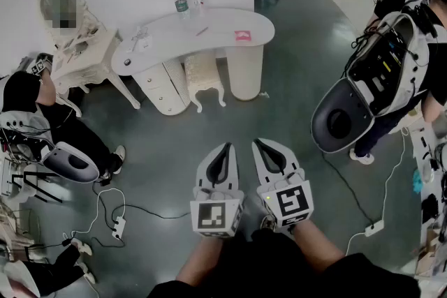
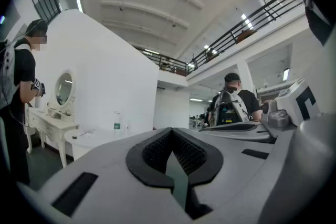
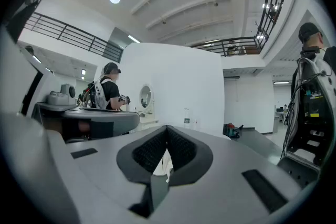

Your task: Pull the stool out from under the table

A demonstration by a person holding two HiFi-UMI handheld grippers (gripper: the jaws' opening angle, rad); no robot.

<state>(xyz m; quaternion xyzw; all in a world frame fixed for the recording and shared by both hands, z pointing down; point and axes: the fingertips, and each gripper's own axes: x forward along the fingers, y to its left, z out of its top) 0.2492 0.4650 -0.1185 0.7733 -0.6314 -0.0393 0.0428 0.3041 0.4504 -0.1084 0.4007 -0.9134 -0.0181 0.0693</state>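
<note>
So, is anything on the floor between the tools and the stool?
Nothing visible. Bare grey floor runs from the left tool and right tool, both shut and empty, up to the stool under the white table. The power strip lies off to the left.

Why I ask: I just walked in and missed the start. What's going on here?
A person holds the left gripper and the right gripper side by side, aimed toward the white table across the floor. Both sets of tongs are shut with nothing in them. The stool sits tucked under the table, well apart from the grippers and untouched, so the pull has not yet begun.
</note>
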